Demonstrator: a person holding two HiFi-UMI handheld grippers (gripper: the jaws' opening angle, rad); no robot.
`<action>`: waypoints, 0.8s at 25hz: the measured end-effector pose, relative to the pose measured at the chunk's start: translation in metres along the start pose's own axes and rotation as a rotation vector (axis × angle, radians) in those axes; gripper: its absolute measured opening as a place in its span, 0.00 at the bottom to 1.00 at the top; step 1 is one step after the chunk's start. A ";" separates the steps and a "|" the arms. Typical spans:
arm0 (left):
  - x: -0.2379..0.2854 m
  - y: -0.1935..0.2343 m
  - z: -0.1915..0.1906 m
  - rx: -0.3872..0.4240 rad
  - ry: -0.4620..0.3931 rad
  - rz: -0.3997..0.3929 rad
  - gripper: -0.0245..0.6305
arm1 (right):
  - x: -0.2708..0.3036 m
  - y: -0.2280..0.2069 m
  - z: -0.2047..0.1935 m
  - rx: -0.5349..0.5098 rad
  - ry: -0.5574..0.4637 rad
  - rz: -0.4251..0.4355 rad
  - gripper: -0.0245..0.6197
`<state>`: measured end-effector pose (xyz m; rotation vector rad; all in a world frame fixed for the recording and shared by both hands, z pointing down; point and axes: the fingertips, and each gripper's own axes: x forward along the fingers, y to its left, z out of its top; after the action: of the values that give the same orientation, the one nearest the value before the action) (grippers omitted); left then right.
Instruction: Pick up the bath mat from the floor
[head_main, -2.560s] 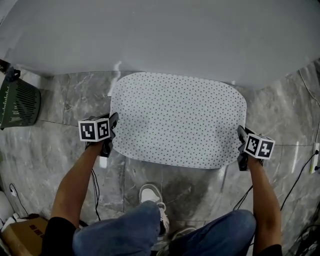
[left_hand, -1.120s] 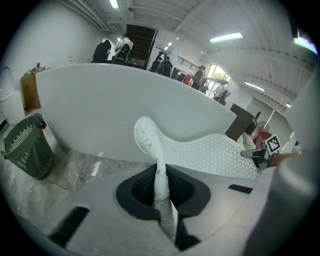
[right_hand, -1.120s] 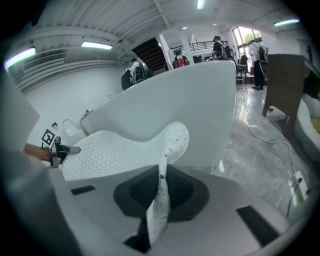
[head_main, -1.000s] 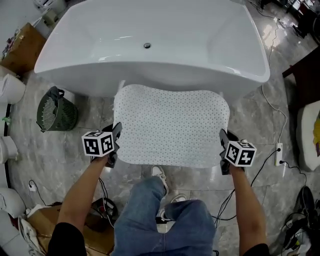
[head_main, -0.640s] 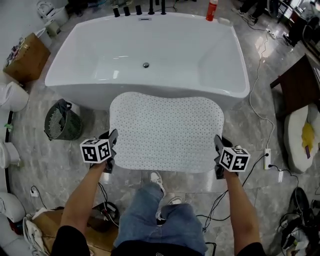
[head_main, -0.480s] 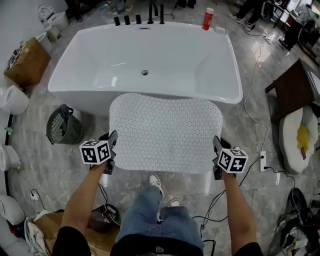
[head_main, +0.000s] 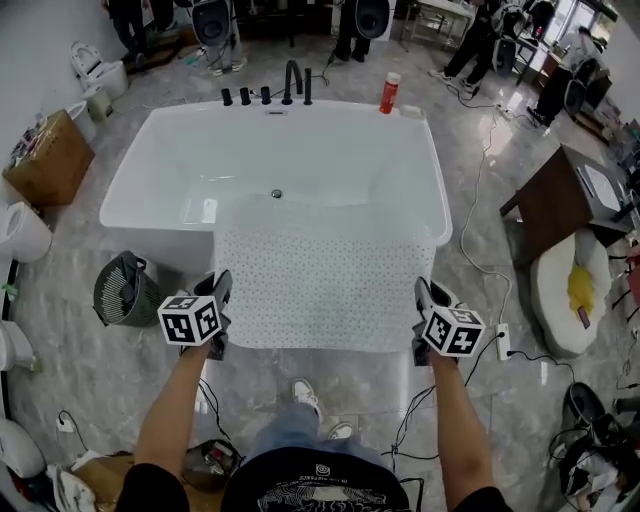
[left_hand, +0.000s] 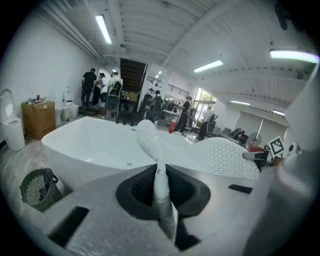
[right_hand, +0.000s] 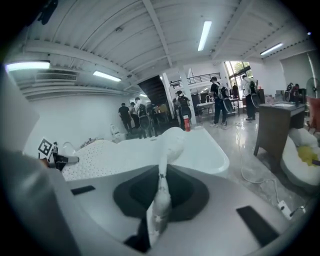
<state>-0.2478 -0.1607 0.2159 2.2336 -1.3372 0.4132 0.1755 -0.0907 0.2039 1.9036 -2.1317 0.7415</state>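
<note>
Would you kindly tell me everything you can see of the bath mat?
The bath mat is a white, flexible-looking sheet dotted all over with small dots, with rounded corners. It hangs clear of the floor, spread roughly flat between the left gripper and right gripper, whose shut jaws pinch its side edges. Its far edge overlaps the bathtub in the head view.

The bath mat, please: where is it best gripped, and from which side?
Grip the bath mat at its near corners, from the left and right edges, as the left gripper and right gripper do. It is thin, wide and limp; two pinches keep it spread.
</note>
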 end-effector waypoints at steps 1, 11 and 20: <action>-0.002 -0.002 0.011 0.002 -0.013 -0.003 0.08 | -0.002 0.004 0.012 -0.001 -0.020 -0.003 0.09; -0.029 -0.026 0.098 0.076 -0.183 -0.008 0.08 | -0.039 0.030 0.108 -0.018 -0.207 -0.009 0.09; -0.041 -0.070 0.153 0.146 -0.260 0.012 0.08 | -0.053 0.014 0.167 -0.049 -0.304 0.019 0.09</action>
<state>-0.2048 -0.1888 0.0504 2.4683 -1.4935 0.2370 0.2014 -0.1240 0.0332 2.0850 -2.3177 0.4192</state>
